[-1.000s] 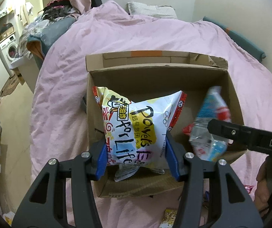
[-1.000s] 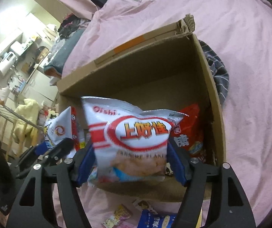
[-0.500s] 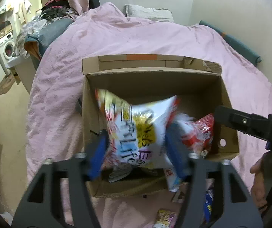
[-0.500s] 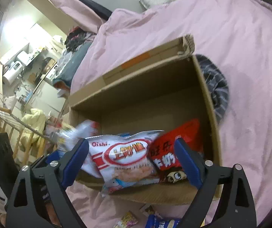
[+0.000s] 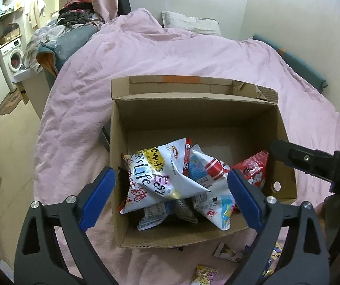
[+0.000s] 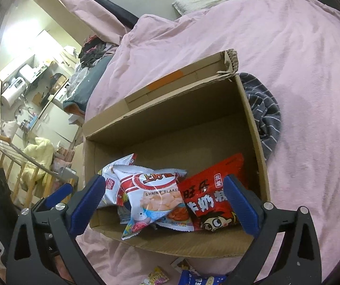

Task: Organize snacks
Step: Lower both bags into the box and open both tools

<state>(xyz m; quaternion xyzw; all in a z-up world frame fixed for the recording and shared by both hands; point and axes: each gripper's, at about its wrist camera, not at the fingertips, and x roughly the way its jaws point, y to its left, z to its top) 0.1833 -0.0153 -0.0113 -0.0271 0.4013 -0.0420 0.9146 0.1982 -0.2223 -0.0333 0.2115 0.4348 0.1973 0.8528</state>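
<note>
On the pink bedspread (image 5: pixel 146 54) stands the cardboard box (image 5: pixel 196 111), open-topped. Against its near wall lie the white "Powers Easy" bag (image 5: pixel 155 180), the shrimp flakes bag (image 6: pixel 155 194) beside it, and the red milk-candy bag (image 6: pixel 208 199) in the near right corner. My left claw (image 5: pixel 170 199) and my right claw (image 6: pixel 162 204) hover over that wall, both spread wide, gripping nothing.

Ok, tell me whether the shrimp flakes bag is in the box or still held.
In the box. The shrimp flakes bag lies inside the cardboard box beside the red bag; the right gripper is open around nothing.
</note>
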